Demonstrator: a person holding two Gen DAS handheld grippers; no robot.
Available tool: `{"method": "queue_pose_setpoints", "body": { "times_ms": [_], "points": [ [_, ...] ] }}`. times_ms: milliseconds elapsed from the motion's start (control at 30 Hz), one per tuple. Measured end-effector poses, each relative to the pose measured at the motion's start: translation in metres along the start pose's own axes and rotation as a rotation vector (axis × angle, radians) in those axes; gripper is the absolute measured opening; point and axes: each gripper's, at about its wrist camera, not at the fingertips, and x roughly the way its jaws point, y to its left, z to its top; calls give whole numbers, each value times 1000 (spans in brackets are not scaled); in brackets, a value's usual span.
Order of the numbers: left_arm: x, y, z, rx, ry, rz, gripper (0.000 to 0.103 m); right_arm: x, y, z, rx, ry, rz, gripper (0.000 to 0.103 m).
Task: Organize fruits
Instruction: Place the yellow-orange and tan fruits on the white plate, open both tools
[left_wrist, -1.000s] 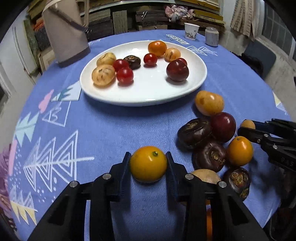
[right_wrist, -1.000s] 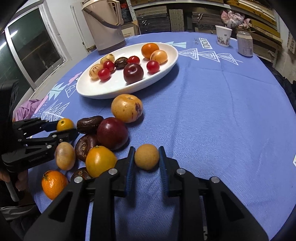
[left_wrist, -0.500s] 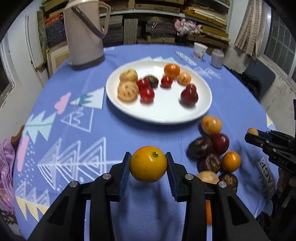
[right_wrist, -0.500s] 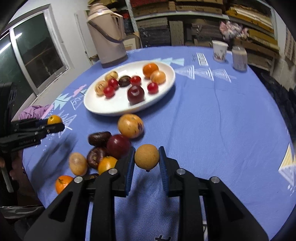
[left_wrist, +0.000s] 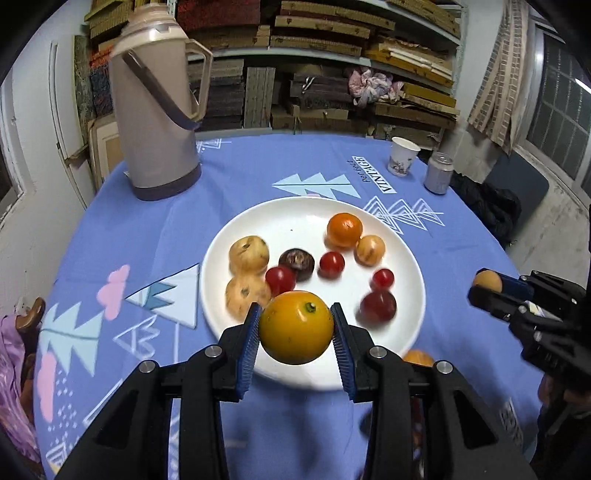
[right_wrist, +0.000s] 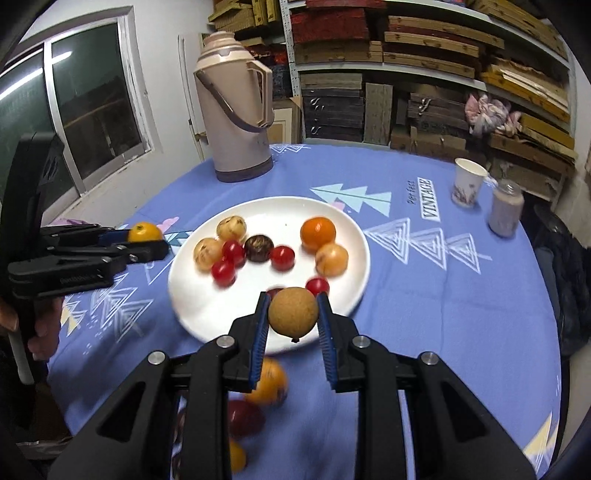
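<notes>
My left gripper (left_wrist: 296, 328) is shut on a yellow-orange fruit (left_wrist: 295, 326) and holds it in the air over the near rim of the white plate (left_wrist: 406, 258). My right gripper (right_wrist: 293, 317) is shut on a small round tan fruit (right_wrist: 293, 312), also above the near edge of the plate (right_wrist: 184, 295). The plate holds several fruits: an orange (left_wrist: 344, 229), red cherry tomatoes, pale yellow fruits and a dark brown one. Loose fruits (right_wrist: 267, 382) lie on the cloth below my right gripper. The left gripper also shows in the right wrist view (right_wrist: 147, 242), and the right gripper in the left wrist view (left_wrist: 480, 290).
A tall beige thermos (left_wrist: 155, 110) stands at the back left of the blue tablecloth (left_wrist: 147, 240). A paper cup (left_wrist: 402, 160) and a small can (left_wrist: 437, 173) stand at the back right. Shelves of stacked boards fill the wall behind.
Both grippers have lifted their fruits off the cloth and moved forward over the plate's near edge. The pile of loose fruit has dropped below and behind the fingers.
</notes>
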Motion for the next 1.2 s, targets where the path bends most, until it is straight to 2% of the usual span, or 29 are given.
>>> {"method": "queue_pose_setpoints", "body": {
  "times_ms": [267, 533, 600, 633, 667, 767, 833, 900, 933, 967, 1200],
  "points": [
    [54, 3, 19, -15, 67, 13, 38, 65, -1, 25, -32, 71, 17, 25],
    [95, 8, 26, -37, 124, 33, 38, 115, -5, 32, -29, 131, 16, 25],
    [98, 8, 27, -35, 120, 46, 38, 125, -4, 33, -26, 140, 13, 26],
    [98, 7, 28, -28, 116, 56, 38, 127, -4, 33, -25, 144, 18, 30],
    [98, 6, 28, -18, 113, 65, 38, 129, -4, 33, -24, 147, 21, 35],
    [95, 6, 27, -6, 112, 74, 39, 125, -5, 32, -17, 132, 19, 35],
    [89, 7, 27, -8, 105, 79, 45, 116, -7, 31, -1, 121, 24, 35],
    [80, 8, 26, -7, 86, 84, 65, 107, -9, 28, 6, 111, 24, 38],
    [73, 7, 25, -4, 67, 88, 68, 100, -12, 25, 13, 106, 20, 41],
    [67, 7, 24, -1, 54, 91, 69, 93, -14, 22, 19, 101, 17, 45],
    [36, 6, 3, -6, 57, 79, 70, 48, -20, -2, 50, 80, 1, 50]
  ]
}}
